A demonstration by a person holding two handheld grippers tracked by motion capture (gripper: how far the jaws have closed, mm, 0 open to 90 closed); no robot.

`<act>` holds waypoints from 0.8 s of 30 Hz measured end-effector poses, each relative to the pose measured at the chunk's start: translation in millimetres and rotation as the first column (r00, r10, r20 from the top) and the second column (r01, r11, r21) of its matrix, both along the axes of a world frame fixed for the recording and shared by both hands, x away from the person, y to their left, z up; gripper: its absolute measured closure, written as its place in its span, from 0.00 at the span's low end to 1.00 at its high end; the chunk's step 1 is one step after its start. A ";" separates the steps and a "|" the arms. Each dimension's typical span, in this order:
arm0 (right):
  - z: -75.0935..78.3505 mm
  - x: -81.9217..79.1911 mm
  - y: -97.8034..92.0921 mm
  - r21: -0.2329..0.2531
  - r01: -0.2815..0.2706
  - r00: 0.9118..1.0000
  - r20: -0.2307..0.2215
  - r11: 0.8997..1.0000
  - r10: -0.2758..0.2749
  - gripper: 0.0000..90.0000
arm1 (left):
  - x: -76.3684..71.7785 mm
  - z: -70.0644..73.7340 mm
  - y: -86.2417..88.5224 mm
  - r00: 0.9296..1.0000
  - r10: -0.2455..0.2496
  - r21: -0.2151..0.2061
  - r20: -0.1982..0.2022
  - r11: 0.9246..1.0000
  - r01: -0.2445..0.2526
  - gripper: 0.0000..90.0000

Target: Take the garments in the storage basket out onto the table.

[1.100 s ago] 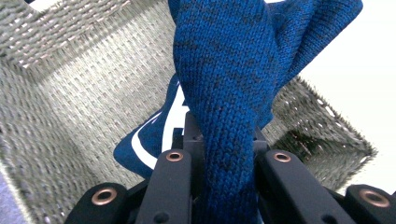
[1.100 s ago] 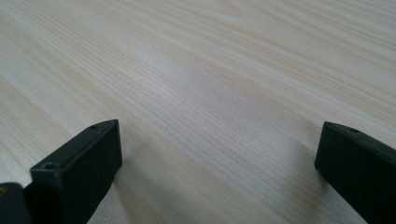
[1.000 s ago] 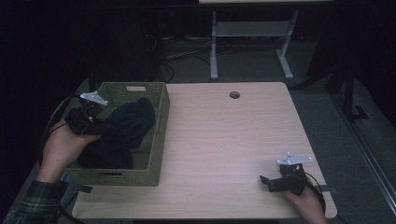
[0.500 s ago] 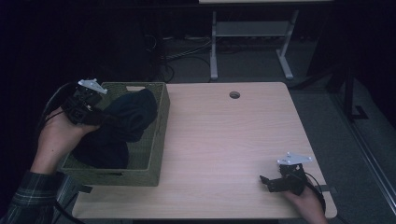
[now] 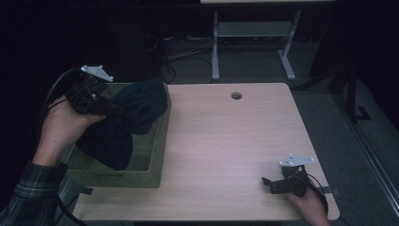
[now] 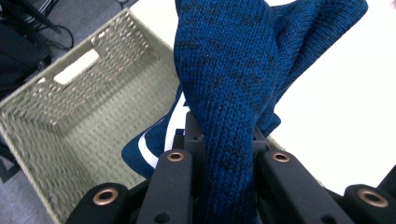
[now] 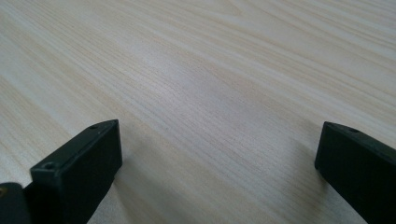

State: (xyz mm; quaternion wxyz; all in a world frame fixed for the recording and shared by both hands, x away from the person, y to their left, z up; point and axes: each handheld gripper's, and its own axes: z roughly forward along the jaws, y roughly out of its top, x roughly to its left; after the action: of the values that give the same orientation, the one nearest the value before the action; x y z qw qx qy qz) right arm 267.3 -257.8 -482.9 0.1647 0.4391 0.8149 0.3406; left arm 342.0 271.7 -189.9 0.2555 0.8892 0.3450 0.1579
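Observation:
A dark blue knitted garment (image 5: 129, 115) hangs partly out of a woven green-grey basket (image 5: 141, 174) at the table's left edge. My left gripper (image 5: 110, 107) is shut on a fold of that garment (image 6: 224, 93) and holds it lifted above the basket (image 6: 70, 107). More dark fabric with a white stripe (image 6: 147, 149) lies on the basket floor below. My right gripper (image 5: 269, 182) rests low on the bare wood near the front right corner, and its jaws (image 7: 219, 158) stand wide open with nothing between them.
The wooden table (image 5: 226, 141) has a round cable hole (image 5: 236, 95) near its far edge. A metal desk frame (image 5: 254, 42) and cables lie on the dark floor beyond the table.
My left gripper has risen and moved away from the basket's near side, pulling the blue garment up with it. The right gripper has stayed where it was.

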 end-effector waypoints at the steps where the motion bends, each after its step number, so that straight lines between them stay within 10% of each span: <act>1: 0.0 0.0 0.0 0.000 0.000 1.000 0.000 1.000 0.000 0.00 | 0.4 2.2 -2.1 1.000 -0.003 -0.002 0.001 1.000 0.003 0.88; 15: 0.0 0.0 0.1 0.000 0.001 1.000 0.000 1.000 -0.001 0.00 | 8.0 17.2 -31.7 0.999 -0.050 -0.079 0.010 0.996 0.051 0.88; 24: -0.1 0.1 0.0 0.001 -0.001 1.000 0.000 1.000 0.001 0.00 | 13.4 20.5 -62.1 0.988 -0.157 -0.203 -0.008 0.967 0.152 0.88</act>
State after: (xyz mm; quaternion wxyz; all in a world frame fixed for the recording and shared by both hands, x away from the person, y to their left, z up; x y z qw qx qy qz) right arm 267.4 -257.9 -483.0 0.1642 0.4387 0.8151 0.3408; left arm 355.4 209.5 -169.4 0.3516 0.8847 0.2921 0.0911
